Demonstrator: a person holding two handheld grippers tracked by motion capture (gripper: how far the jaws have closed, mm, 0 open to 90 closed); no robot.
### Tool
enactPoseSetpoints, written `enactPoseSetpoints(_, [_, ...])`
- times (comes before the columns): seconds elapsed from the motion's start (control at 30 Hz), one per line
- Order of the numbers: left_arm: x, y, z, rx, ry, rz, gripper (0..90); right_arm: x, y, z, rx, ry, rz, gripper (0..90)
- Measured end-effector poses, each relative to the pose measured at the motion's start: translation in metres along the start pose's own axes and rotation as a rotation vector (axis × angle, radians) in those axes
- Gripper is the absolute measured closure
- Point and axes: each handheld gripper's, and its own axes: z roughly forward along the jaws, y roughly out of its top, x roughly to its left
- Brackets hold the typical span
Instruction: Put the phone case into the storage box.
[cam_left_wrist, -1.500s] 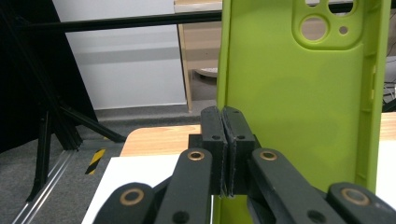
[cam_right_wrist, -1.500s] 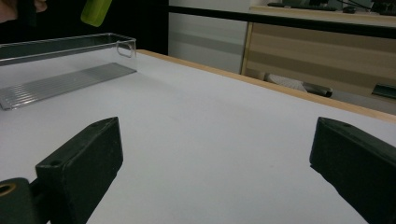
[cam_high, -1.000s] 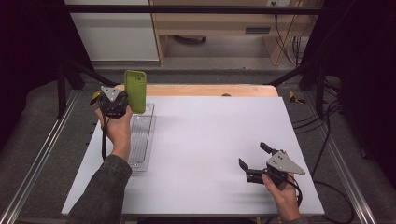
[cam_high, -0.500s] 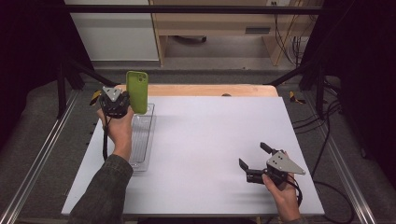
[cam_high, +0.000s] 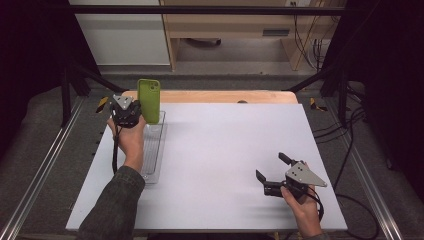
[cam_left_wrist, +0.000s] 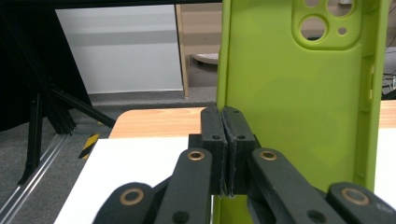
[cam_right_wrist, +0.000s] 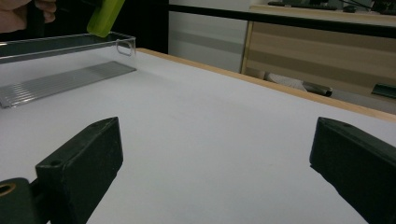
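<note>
A lime-green phone case (cam_high: 149, 100) stands upright in the air above the far end of a clear plastic tray (cam_high: 153, 155) at the table's left. My left gripper (cam_high: 140, 114) is shut on the case's side edge. In the left gripper view the two black jaws (cam_left_wrist: 225, 140) meet on the edge of the case (cam_left_wrist: 299, 107), whose camera cut-outs are at the top. My right gripper (cam_high: 270, 166) rests low over the white table near the front right, open with nothing between its jaws. The right gripper view shows its jaws (cam_right_wrist: 215, 158) wide apart, with the tray (cam_right_wrist: 60, 77) and the case (cam_right_wrist: 105, 16) far off at the upper left.
The white tabletop (cam_high: 230, 140) lies on a wooden board whose far edge (cam_high: 225, 96) shows. Metal rails (cam_high: 45, 165) run along both sides. A cabinet and cables stand behind the table.
</note>
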Motion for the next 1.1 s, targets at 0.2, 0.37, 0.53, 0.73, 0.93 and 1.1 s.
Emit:
enactPoseSetpoints(0.2, [0.0004, -0.0034, 0.0022, 0.012, 0.001, -0.002, 87.7, -0.0001, 0.0, -0.0001, -0.001, 0.0, 0.0, 2.9])
enactPoseSetpoints(0.37, [0.0014, -0.0061, 0.0033, 0.02, 0.004, -0.007, 87.6, 0.0, 0.0, 0.0, 0.0, 0.0, 0.0, 2.9])
enactPoseSetpoints(0.53, [0.002, -0.0062, 0.0037, 0.019, 0.009, -0.011, 87.6, -0.0001, 0.0, 0.0001, -0.002, -0.001, 0.0, 2.9])
enactPoseSetpoints(0.73, [0.0003, -0.0061, 0.0033, 0.027, 0.002, -0.013, 87.6, -0.0003, -0.0001, 0.0002, -0.001, -0.002, 0.0, 2.9])
enactPoseSetpoints(0.93, [-0.0022, -0.006, 0.0031, 0.033, 0.003, -0.012, 87.6, -0.0002, 0.0001, -0.0002, -0.003, -0.002, 0.001, 2.9])
enactPoseSetpoints(1.1, [-0.0033, -0.0065, 0.0037, 0.036, 0.003, -0.011, 87.6, -0.0004, 0.0001, -0.0003, -0.003, -0.003, 0.001, 2.9])
